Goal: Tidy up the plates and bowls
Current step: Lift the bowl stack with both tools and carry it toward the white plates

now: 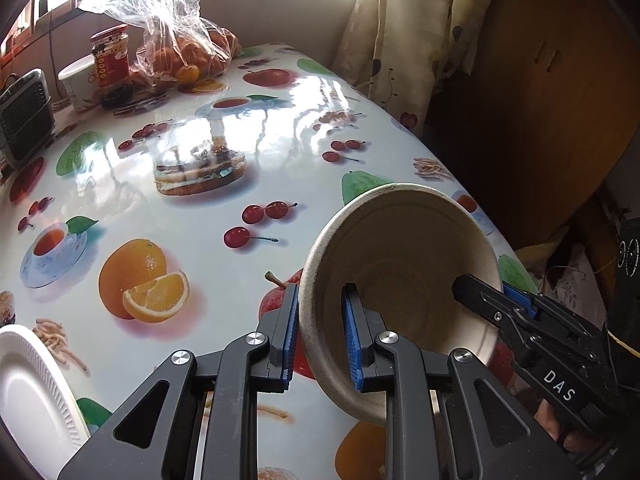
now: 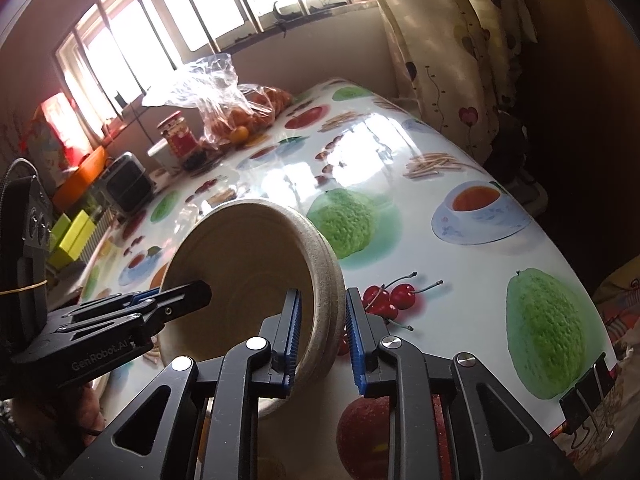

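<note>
A beige paper bowl [image 1: 400, 248] is held tilted on edge above the fruit-print table [image 1: 192, 208], its opening facing the cameras. My left gripper [image 1: 320, 332] is shut on its left wall, one blue pad outside and one inside. My right gripper [image 1: 494, 300] pinches the opposite rim. In the right wrist view the bowl [image 2: 248, 256] shows a doubled rim, like two nested bowls, and the right gripper [image 2: 324, 336] is shut on that rim, while the left gripper [image 2: 180, 296] bites the far side. A white foam plate [image 1: 28, 380] lies at the table's near left.
At the far end stand a clear bag of oranges [image 1: 188, 52], a red jar [image 1: 110, 56], a white cup [image 1: 78, 80] and a small black appliance [image 1: 24, 116]. A black binder clip [image 2: 592, 396] grips the table's near right edge. A curtain [image 1: 400, 40] and a wooden cabinet [image 1: 540, 100] flank the right.
</note>
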Motion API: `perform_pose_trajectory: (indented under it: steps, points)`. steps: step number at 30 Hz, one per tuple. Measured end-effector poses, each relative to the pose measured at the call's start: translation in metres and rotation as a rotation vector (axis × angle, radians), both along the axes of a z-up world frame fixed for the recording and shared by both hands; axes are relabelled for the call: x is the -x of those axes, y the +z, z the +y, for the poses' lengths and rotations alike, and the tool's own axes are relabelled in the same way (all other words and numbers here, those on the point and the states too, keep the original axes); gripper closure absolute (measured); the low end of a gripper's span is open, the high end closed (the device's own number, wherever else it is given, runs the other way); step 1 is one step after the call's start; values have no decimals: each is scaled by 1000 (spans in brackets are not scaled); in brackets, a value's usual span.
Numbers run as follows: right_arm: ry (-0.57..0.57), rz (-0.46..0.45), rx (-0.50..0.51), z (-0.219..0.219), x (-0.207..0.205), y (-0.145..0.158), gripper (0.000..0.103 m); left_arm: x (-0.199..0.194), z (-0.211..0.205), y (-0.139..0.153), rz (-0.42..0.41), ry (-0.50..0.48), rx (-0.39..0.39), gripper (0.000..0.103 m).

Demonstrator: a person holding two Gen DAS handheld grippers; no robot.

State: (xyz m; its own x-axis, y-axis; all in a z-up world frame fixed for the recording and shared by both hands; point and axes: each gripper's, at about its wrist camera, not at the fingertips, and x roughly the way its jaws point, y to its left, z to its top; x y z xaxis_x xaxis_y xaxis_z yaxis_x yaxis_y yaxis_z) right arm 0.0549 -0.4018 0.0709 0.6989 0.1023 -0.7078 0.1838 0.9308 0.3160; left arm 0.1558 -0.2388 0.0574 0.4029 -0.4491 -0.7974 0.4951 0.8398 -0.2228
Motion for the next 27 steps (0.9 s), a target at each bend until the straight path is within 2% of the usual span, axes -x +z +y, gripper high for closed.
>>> perform_pose_trajectory:
  steps: [15,27]
  points:
    - [38,-22,-11,15,-5,12,82,6,21,13,-13,51,14,81]
    - [130,-49,-16,46,-17,22,82,14,58,25,-41,143,14,81]
